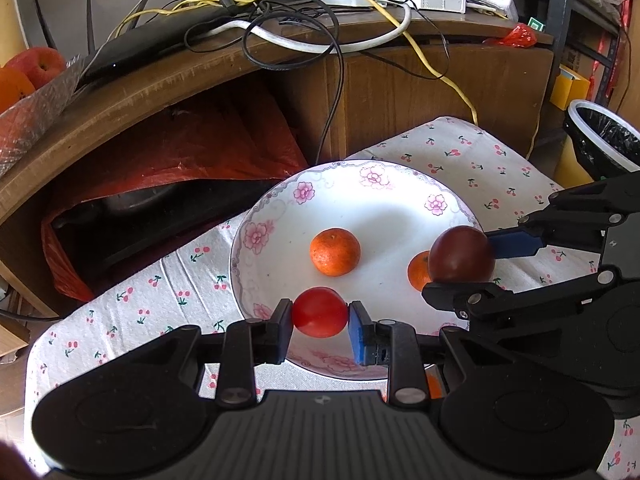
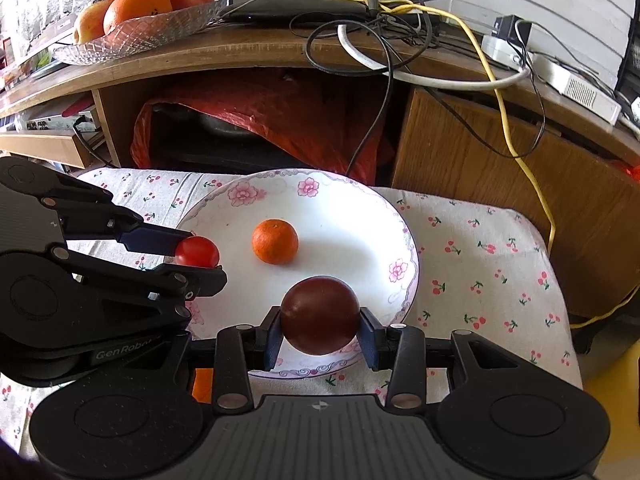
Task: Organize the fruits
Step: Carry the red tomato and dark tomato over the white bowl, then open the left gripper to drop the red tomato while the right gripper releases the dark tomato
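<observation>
Both fruits could roll off the flowered white porcelain plate (image 2: 404, 240) if dropped: the left hand-held gripper (image 1: 320, 314) is clamped on a small round red tomato (image 1: 319, 312), the right hand-held gripper (image 2: 320, 330) on a dark maroon round plum (image 2: 319, 314)

Wood cabinet (image 2: 500, 152) w/ tangled cables (image 2: 384, 28) (sunlit), cherry-print cloth (image 2: 480, 264) below.

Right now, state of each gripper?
Left gripper: closed on the small bright red round fruit, over the white floral plate.
Right gripper: closed on the dark maroon round fruit.
</observation>
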{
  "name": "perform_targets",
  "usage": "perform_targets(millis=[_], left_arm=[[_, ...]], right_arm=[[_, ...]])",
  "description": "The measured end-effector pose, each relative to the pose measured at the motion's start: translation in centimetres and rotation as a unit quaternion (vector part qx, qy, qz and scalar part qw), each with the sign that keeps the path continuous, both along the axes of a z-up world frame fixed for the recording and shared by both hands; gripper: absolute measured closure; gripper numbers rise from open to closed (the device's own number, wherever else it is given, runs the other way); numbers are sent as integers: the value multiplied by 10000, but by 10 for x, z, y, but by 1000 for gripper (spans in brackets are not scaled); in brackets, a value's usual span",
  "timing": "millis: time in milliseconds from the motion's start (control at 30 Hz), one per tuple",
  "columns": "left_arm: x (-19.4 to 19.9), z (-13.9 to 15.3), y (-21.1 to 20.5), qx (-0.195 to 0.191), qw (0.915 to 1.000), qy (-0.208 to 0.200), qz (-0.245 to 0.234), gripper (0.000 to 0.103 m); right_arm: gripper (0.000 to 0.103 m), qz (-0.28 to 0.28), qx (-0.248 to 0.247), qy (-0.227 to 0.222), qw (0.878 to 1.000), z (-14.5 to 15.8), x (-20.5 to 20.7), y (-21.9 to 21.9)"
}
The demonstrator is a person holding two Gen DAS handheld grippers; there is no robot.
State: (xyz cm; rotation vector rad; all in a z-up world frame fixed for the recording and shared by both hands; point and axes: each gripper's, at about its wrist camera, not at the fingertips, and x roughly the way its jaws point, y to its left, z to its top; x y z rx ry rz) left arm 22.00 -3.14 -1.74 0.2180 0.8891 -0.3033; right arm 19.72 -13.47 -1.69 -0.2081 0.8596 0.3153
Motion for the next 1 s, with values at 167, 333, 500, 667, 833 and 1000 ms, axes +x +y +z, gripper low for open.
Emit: perform_targets(millis=[167,333,500,667,833,1000], left_arm=[[3,-3,1,-40,10000,58,52,66],[6,-4,3,-84,9999,70,101,66],[7,-6,3,-81,9998,89,147,66],[9,-8,4,-72,9998,86,191,66],[10,-8,3,-76,9997,101,219,66],[10,-8,3,-77,9996,100,233,66]], right_arm=[[66,131,-139,-108,9998,0,1,4],[66,189,-140,-174,9996,0,3,4],[66,245,-175,-202,9993,-1,3,5],[65,284,-159,-226,9992,-3,5,6],[65,285,-98,-191,9994,-3,8,4],[65,280,-63,-187,9994,-4,8,4]])
